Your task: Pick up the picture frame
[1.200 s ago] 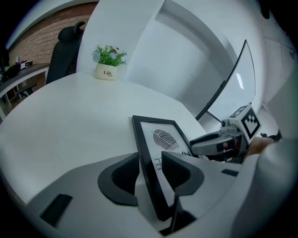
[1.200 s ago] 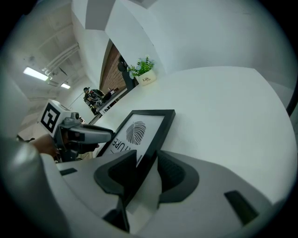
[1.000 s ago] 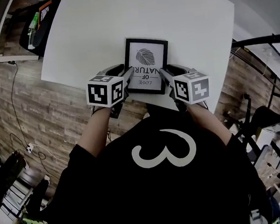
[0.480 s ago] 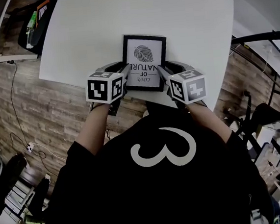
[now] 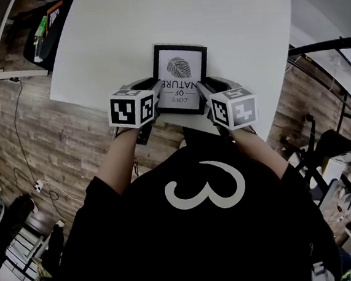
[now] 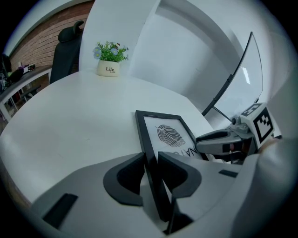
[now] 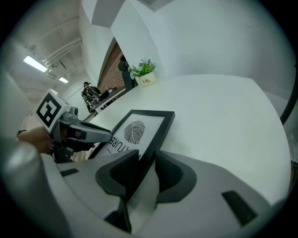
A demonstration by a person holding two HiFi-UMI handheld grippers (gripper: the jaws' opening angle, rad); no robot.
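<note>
A black picture frame with a leaf print lies flat on the white table, near its front edge. My left gripper is at the frame's left side. Its jaws are closing, and in the left gripper view the left bar of the frame fills the gap between the pads. My right gripper is at the right side. Its jaws are closing too, with the frame's right bar between the pads, which touch it.
A small potted plant stands at the table's far edge, well beyond the frame. A dark office chair stands behind the table. Black metal rails run on the right. The floor below is brick-patterned.
Hardly anything differs. Both grippers keep their places at the frame's two sides, and the frame lies where it was.
</note>
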